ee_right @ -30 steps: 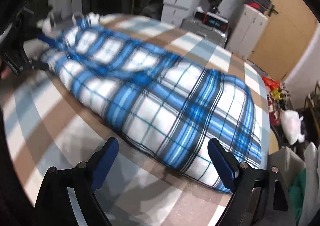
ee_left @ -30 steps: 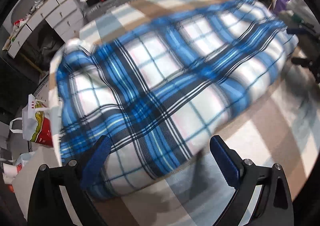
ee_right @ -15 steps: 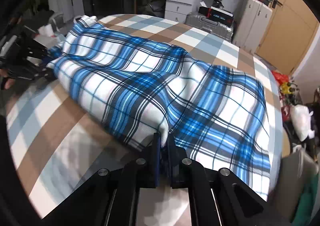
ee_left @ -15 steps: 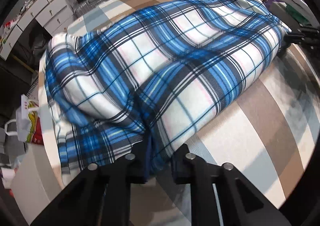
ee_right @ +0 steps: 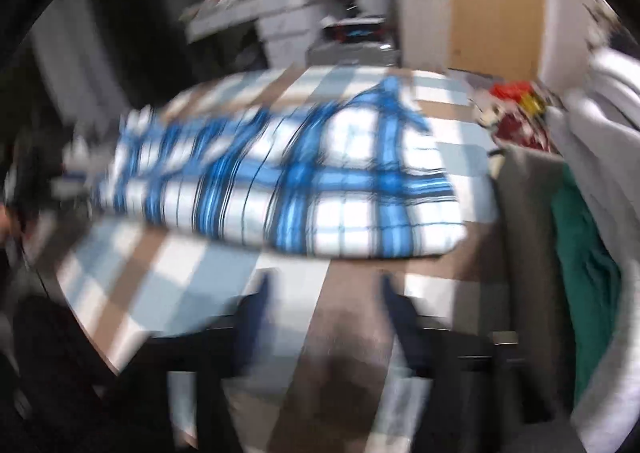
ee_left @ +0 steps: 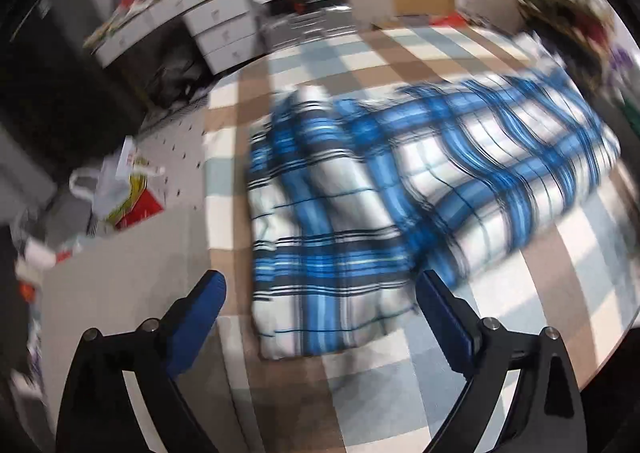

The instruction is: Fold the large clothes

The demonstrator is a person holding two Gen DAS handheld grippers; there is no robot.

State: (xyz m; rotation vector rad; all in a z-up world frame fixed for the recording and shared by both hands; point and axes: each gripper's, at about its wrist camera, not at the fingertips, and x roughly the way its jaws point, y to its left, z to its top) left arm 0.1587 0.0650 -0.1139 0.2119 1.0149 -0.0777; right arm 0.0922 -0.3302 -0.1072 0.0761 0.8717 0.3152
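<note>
Both the left gripper (ee_left: 320, 289) and right gripper (ee_right: 324, 285) (blurred) have just released the plaid blanket (ee_left: 400, 189), fingers spread

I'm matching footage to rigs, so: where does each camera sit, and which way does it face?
Left wrist: sits on the left gripper, facing down over the blue plaid blanket on the checked bed cover; its two blue-padded fingers show, spread.
Right wrist: sits on the right gripper, facing the blanket's other end; blurred dark fingers show, apart.
Shared: both see the blanket, bed cover and white drawers.
</note>
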